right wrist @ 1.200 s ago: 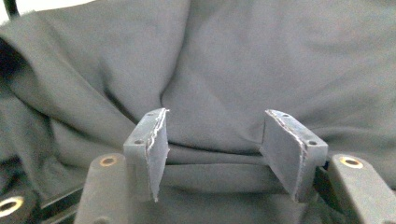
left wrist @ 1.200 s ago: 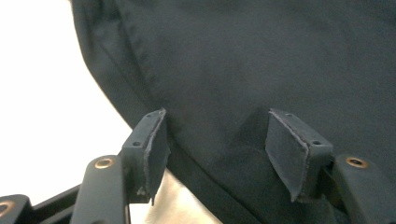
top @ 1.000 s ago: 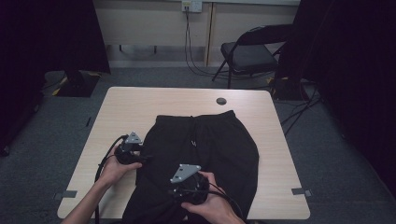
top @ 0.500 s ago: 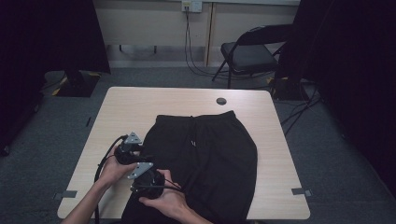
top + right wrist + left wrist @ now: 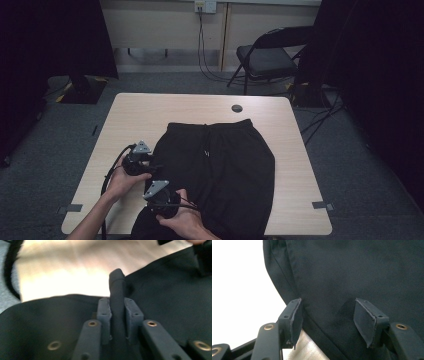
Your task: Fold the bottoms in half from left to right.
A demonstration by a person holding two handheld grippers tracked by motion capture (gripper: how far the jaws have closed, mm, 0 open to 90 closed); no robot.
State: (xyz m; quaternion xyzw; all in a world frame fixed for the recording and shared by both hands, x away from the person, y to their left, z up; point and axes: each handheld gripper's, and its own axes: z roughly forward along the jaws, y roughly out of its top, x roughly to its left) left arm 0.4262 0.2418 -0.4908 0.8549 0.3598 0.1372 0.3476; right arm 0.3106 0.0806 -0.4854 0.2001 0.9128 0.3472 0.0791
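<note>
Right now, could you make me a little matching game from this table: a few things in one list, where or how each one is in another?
Things:
1. left gripper
2. right gripper
3. black shorts
4. folding chair

States or places:
A. on the floor beyond the table
B. spread flat on the table
C. jaws open astride the cloth's edge
D. jaws just closed, pinching a raised fold of cloth

Pairs: 1-C, 2-D, 3-B, 4-A
</note>
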